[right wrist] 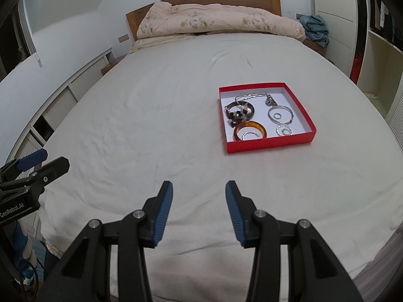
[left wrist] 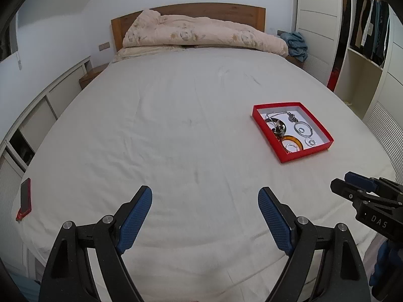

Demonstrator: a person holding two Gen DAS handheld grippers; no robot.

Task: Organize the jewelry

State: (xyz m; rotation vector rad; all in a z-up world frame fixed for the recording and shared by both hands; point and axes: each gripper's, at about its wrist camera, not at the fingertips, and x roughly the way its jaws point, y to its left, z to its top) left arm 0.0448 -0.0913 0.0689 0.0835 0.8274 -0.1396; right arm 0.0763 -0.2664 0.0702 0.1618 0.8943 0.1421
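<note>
On wrinkled white sheet (right wrist: 151, 115), square red box (right wrist: 299, 105) of round bangles (right wrist: 249, 131).

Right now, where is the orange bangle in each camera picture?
Left wrist view: the orange bangle lies right of centre, in the near corner of the red box.
Right wrist view: the orange bangle lies a bit right of centre, in the box's near-left part.
Shared landmark: the wooden headboard at the top.

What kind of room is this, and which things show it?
A bedroom, most likely: a large bed with a wooden headboard, a folded quilt at its head, and an open wardrobe with hanging clothes.
</note>
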